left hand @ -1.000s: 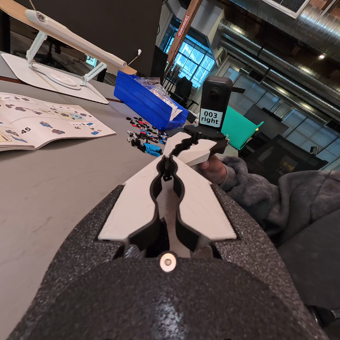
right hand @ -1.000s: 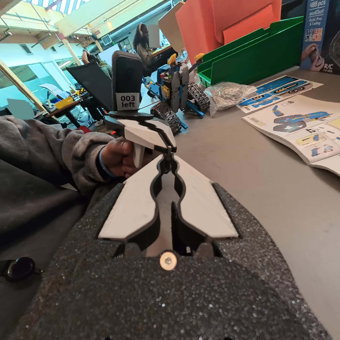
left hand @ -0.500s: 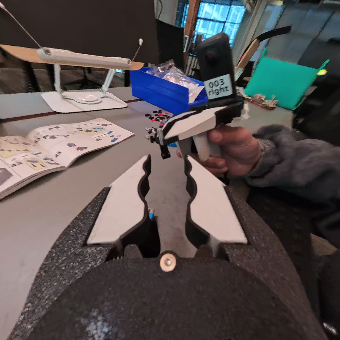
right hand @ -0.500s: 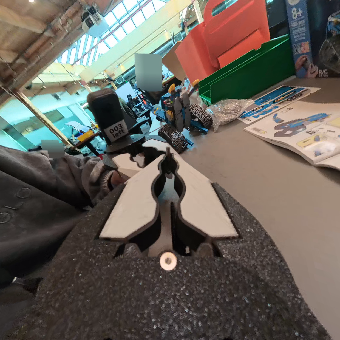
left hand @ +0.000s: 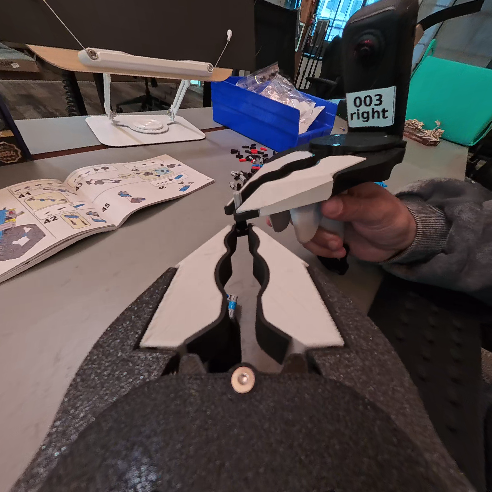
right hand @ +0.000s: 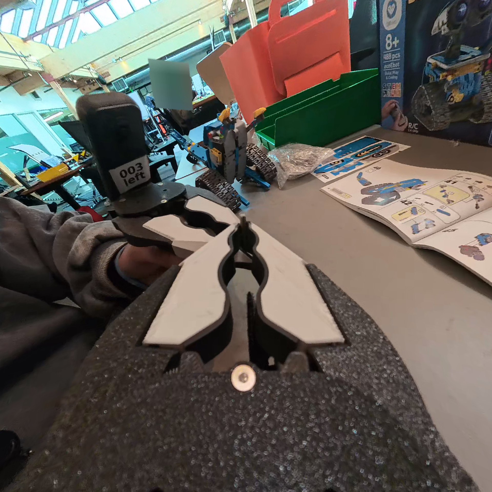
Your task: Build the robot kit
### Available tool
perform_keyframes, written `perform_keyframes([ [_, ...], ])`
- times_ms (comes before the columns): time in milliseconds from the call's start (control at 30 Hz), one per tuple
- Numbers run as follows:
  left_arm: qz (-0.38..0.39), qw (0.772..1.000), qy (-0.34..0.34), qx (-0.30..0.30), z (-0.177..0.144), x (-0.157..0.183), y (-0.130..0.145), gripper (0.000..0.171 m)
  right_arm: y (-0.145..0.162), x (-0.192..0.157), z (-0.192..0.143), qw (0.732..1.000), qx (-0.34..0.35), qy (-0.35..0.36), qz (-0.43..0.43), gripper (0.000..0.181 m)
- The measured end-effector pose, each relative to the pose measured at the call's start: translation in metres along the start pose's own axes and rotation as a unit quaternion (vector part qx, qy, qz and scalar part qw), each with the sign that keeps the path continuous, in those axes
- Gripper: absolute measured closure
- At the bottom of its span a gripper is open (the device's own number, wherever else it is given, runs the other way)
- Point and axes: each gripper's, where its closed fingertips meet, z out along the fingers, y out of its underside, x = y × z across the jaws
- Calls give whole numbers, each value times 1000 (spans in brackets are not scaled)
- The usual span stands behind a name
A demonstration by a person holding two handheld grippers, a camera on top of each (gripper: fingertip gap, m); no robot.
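Agape 0.5 s ago, the left hand-held gripper (left hand: 241, 229) now pinches the small black piece (left hand: 241, 234) clamped by the right hand-held gripper (left hand: 231, 210), entering from 2 o'clock above the counter (left hand: 106, 292).

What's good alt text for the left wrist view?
The left gripper and the right gripper meet tip to tip over a grey table, both pinching one small black piece. A person's hand holds the right gripper. Behind lie an open instruction booklet, scattered small parts and a blue bin.
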Motion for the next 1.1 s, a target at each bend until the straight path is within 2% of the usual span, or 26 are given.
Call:
perform_keyframes([
  [67,-1,1000,-8,6,0,-2,-2,164,-2,-1,-1,1000,4,1,-5,179],
  [133,4,999,-29,15,-1,-6,-6,149,-1,-1,0,1000,-1,-1,-6,179],
  [167,8,999,-23,22,-2,-4,-8,150,0,-3,0,1000,-2,-7,0,179],
  [200,11,1000,-9,25,-2,1,-9,164,-2,-4,0,1000,5,-9,3,179],
  [467,-7,999,-1,32,-3,0,-9,164,-5,-2,-2,1000,18,2,19,180],
  [733,-28,997,-28,60,-8,-12,-17,164,-17,4,5,990,80,-20,115,180],
  [767,-38,997,-44,43,-9,-19,-10,165,-21,6,4,986,97,-22,130,177],
  [800,-63,995,-52,50,-14,-26,-8,165,-61,34,-30,959,236,12,160,180],
  [833,-93,990,-64,83,-23,-38,-16,165,-87,65,-73,925,309,14,218,181],
  [867,-114,986,-70,98,-28,-45,-18,165,-102,87,-114,902,366,28,227,181],
  [967,-93,993,-45,63,-13,-33,-11,165,-97,93,-149,933,321,102,129,180],
  [1033,-77,996,-7,42,-4,-18,-6,165,-95,105,-159,952,256,150,78,179],
  [1067,-67,997,-5,37,-4,-16,-6,165,-89,116,-162,961,193,191,42,179],
  [1100,-59,998,-1,34,-4,-13,-5,165,-72,132,-162,968,94,229,24,179],
])
